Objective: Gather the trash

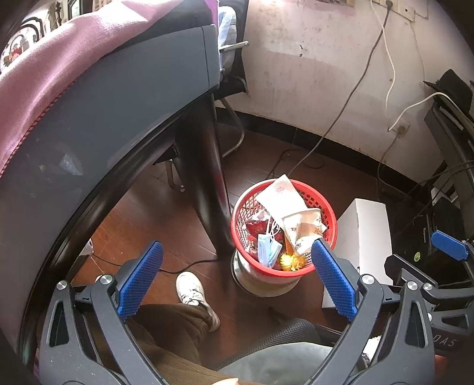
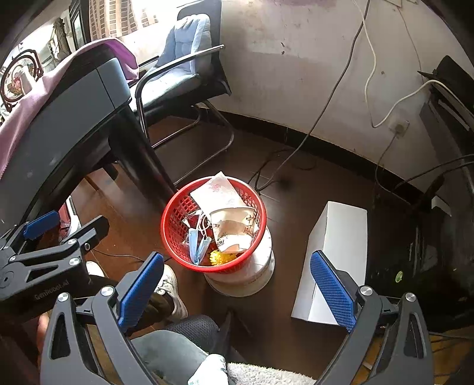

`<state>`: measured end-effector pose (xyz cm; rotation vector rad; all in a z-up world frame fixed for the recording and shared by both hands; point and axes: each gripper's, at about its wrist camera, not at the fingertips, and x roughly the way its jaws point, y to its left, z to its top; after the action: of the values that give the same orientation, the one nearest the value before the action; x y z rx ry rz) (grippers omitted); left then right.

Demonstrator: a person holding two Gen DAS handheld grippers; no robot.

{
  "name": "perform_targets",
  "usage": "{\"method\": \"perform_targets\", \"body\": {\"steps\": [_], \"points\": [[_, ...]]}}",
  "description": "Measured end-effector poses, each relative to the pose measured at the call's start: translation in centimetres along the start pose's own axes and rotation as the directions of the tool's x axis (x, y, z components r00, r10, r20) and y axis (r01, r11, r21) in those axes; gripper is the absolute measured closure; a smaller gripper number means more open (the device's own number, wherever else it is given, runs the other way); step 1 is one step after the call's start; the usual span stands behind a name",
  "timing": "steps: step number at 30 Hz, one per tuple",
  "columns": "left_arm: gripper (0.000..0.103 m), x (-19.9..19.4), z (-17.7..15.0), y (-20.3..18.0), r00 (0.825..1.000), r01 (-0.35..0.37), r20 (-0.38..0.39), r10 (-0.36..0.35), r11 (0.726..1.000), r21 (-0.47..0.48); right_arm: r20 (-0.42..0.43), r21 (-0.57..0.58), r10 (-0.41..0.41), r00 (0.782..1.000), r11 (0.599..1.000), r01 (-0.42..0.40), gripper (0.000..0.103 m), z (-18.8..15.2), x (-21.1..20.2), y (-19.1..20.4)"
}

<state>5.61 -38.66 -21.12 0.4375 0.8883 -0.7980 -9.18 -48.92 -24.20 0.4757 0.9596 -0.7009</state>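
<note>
Both the left gripper (image 1: 237, 281) and the right gripper (image 2: 237, 287) hang spread wide and empty above the red basket (image 1: 326, 213) of trash, whose lower contents are hidden beneath a paper cup (image 1: 305, 228).

Daylight enters from a window (image 2: 118, 20) at the far left, overexposed in the right wrist view. The wall (image 1: 311, 74) is bright, the floor (image 2: 296, 189) beneath it dim and shadowed. Fisheye distortion bends the desk (image 1: 118, 97) edge strongly; corners vignette to black. Focus is fairly sharp centrally, softer toward the edges.
</note>
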Motion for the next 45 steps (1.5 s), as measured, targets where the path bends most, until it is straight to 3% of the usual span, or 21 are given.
{"method": "perform_targets", "body": {"steps": [27,45], "points": [[0.007,0.7,0.1,0.0,1.000,0.001,-0.025,-0.001,1.000,-0.014,-0.004,-0.054,-0.082,0.997,0.995,0.082,0.006,-0.1,0.2,1.2],[0.007,1.0,0.1,-0.2,0.999,-0.021,-0.032,0.021,1.000,-0.015,-0.001,-0.061,-0.091,0.996,0.994,0.091,0.006,0.0,0.2,1.1]]}}
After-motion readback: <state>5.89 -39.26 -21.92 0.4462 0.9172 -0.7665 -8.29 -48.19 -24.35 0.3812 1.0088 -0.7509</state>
